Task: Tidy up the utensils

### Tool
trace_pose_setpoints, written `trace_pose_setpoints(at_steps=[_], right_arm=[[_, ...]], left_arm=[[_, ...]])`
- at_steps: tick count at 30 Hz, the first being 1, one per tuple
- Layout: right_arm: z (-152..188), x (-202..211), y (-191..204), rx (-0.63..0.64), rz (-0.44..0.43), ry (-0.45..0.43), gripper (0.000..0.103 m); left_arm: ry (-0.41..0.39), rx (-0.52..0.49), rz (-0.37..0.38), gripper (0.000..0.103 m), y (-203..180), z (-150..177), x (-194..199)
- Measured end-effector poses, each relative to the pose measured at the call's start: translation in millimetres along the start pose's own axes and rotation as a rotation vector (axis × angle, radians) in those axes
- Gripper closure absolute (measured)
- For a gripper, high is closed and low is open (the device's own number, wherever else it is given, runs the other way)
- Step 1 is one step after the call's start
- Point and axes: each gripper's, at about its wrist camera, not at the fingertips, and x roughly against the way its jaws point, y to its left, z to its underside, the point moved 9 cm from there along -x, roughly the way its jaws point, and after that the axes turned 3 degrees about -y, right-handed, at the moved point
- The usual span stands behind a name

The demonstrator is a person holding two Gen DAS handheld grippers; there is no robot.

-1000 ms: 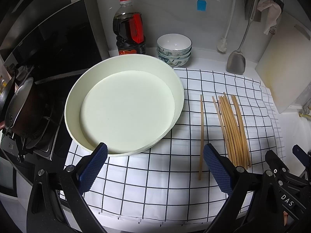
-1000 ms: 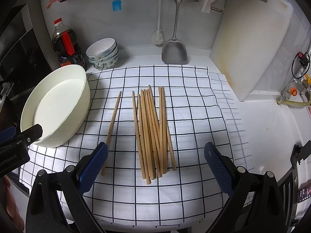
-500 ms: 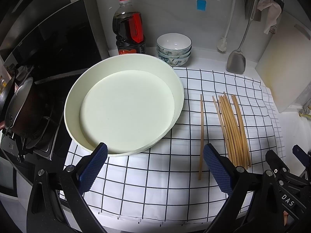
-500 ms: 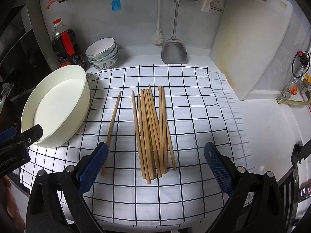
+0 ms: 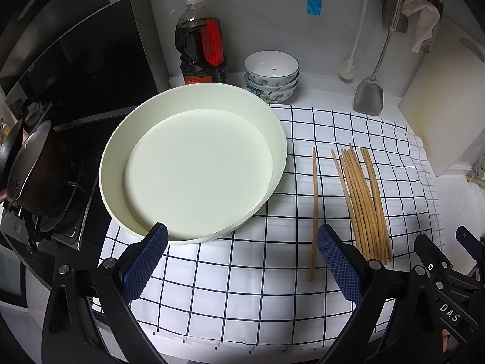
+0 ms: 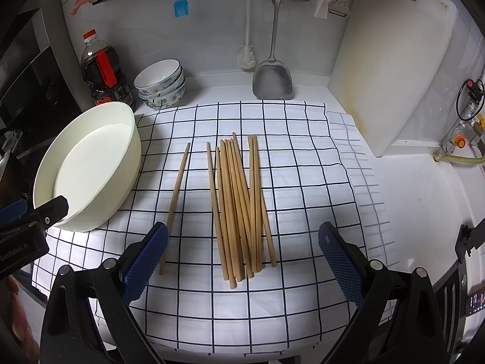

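Observation:
A pile of several wooden chopsticks point(image 6: 239, 203) lies on the checked cloth point(image 6: 303, 182); it also shows in the left wrist view point(image 5: 365, 200). One single chopstick point(image 6: 175, 203) lies apart to its left, also in the left wrist view point(image 5: 314, 212). A round cream tray point(image 5: 194, 170) sits empty at the cloth's left, also in the right wrist view point(image 6: 88, 166). My left gripper point(image 5: 242, 264) is open and empty, near the tray's front rim. My right gripper point(image 6: 242, 264) is open and empty, just short of the pile's near ends.
A soy sauce bottle point(image 5: 201, 42), stacked bowls point(image 5: 271, 75), a metal spatula point(image 6: 272, 79) and a brush point(image 6: 247, 57) stand along the back wall. A white cutting board point(image 6: 391, 69) leans at the right. A pot point(image 5: 33, 166) sits on the stove at the left.

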Motion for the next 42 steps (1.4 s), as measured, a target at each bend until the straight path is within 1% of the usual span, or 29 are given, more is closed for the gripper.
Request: trace_pose_setpoints(at_steps=[9, 14, 18, 22, 25, 28, 34, 38, 42], right_arm=[[-1.0, -2.0, 0.9, -0.003, -0.009, -0.001, 0.008], [1.1, -5.3, -1.9, -0.008, -0.027, 0.002, 0.008], [5.0, -8.0, -4.0, 0.012, -0.055, -0.028, 0.008], [13.0, -15.6, -9.5, 0.042, -0.064, -0.022, 0.008], [20.5, -25.3, -17.9, 0.053, -0.066, 0.005, 0.008], [26.8, -34.6, -27.9, 0.057, -0.081, 0.005, 0.008], [31.1, -61.7, -55.0, 0.002, -0.101, 0.011, 0.009], [28.9, -83.5, -71.2, -0.03, -0.081, 0.005, 0.009], [29.8, -108.3, -78.8, 0.0, -0.038, 0.025, 0.009]], left_arm=[[0.003, 0.001, 0.001, 0.006, 0.0, 0.8, -0.2], [0.014, 0.003, 0.007, 0.006, -2.6, 7.5, -4.3], [0.008, -0.026, 0.018, 0.006, -16.2, 12.1, -10.0], [0.029, -0.07, 0.032, 0.006, -34.2, 20.7, -21.5], [0.041, -0.082, 0.051, 0.006, -47.1, 27.3, -31.9], [0.055, -0.094, 0.084, 0.006, -60.4, 32.6, -43.8], [0.049, -0.086, 0.102, 0.006, -78.9, 37.0, -73.0], [0.036, -0.084, 0.116, 0.006, -92.2, 38.8, -90.3], [0.051, -0.091, 0.104, 0.006, -99.5, 42.5, -107.9]])
